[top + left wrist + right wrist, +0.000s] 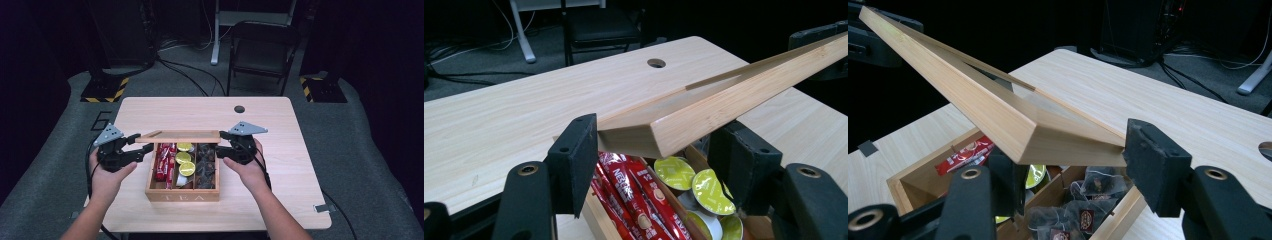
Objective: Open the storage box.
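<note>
Two black grippers sit at either end of a wooden lid (178, 136), raised over an open tea box (182, 194). Left gripper (145, 143) at the lid's left corner, right gripper (221, 142) at the right corner. Left gripper view: blocky matte jaws straddle the mitred corner of the lid (704, 107), one pad against its end, the other just behind the front edge; jaws look closed onto it, full contact hard to confirm. Right gripper view: same setup, jaws on both sides of the lid (998, 112) corner, far pad touching the end face, near jaw partly hidden beneath.

Lid is a pale, smooth-grained rectangular frame with a thin slot along its top face, tilted, hinged side away from the person. Box is light wood, rectangular, "TEA" on the front wall, standing at the tabletop (280, 125) centre-front, split into three long compartments. Left compartment: glossy red stick sachets (163, 161). Middle: round pods with lime-green foil tops (184, 159). Right: dark translucent pyramid tea bags (206, 167).

Tabletop is pale wood laminate, rounded corners, round cable hole (239, 109) near the far edge. Grey three-cornered plates top both grippers. Black folding chair (261, 50) stands beyond, on grey floor.
</note>
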